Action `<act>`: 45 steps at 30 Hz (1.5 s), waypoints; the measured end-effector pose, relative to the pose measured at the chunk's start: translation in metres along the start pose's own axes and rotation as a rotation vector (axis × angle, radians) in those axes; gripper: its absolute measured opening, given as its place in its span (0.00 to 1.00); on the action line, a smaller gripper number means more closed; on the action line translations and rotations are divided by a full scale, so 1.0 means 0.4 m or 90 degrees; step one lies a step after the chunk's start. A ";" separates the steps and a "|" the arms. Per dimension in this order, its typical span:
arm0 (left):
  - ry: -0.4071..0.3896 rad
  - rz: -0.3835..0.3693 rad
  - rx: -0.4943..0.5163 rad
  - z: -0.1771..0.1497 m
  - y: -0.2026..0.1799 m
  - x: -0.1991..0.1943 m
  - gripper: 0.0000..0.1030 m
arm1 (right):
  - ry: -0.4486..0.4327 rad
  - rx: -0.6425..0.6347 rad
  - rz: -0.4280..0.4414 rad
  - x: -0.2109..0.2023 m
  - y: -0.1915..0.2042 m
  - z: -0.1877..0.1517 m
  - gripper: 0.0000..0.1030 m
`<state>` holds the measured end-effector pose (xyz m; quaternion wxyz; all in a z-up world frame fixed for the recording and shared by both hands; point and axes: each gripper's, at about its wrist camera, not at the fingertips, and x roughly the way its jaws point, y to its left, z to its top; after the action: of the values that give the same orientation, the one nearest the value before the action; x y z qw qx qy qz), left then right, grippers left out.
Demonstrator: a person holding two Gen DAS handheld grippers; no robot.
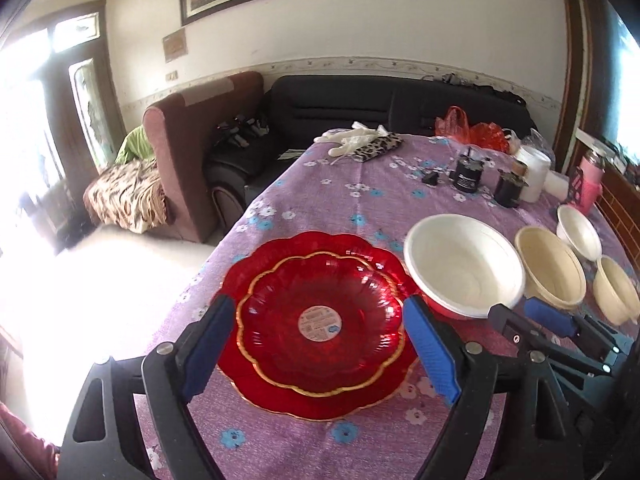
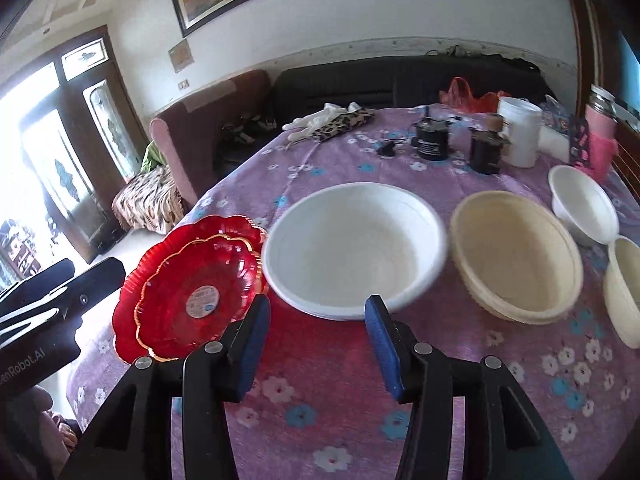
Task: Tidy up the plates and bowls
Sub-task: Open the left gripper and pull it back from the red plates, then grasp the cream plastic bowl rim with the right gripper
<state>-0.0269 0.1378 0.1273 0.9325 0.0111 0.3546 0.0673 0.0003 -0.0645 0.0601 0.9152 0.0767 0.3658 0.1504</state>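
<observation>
Both tongs spread, empty: left tongs (image 1: 316, 344) over stacked red plates (image 1: 320, 320) on the counter (image 2: 320, 420), right tongs (image 2: 316, 340) near the white bowl (image 2: 352, 248); a careless pinch could chip glass

Counted on the table: two red plates (image 1: 320, 320), the smaller nested in the larger, lower centre of the left wrist view. Two white bowls: large (image 2: 352, 244), small (image 2: 582, 204). Two cream bowls: large (image 2: 516, 260), small (image 2: 624, 292) at right edge. Two black jars (image 2: 432, 144), upper right. One white tub (image 2: 520, 132).
</observation>
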 end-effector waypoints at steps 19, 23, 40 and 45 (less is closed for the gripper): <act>0.038 -0.054 0.051 -0.016 -0.175 0.011 0.83 | -0.035 0.201 -0.070 -0.118 -0.382 -0.048 0.52; 0.043 -0.094 0.025 -0.021 -0.180 0.011 0.83 | -0.043 0.241 -0.083 -0.126 -0.432 -0.048 0.52; 0.064 -0.131 -0.018 -0.034 -0.159 0.018 0.83 | 0.037 0.326 -0.091 0.040 -0.516 0.012 0.16; 0.075 -0.146 -0.020 -0.039 -0.159 0.024 0.83 | 0.050 0.308 -0.066 -0.013 -0.497 -0.012 0.14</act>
<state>-0.0226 0.0756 0.1051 0.9117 -0.0485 0.4066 -0.0339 0.0370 -0.2535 0.0104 0.8620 0.2685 0.4297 0.0140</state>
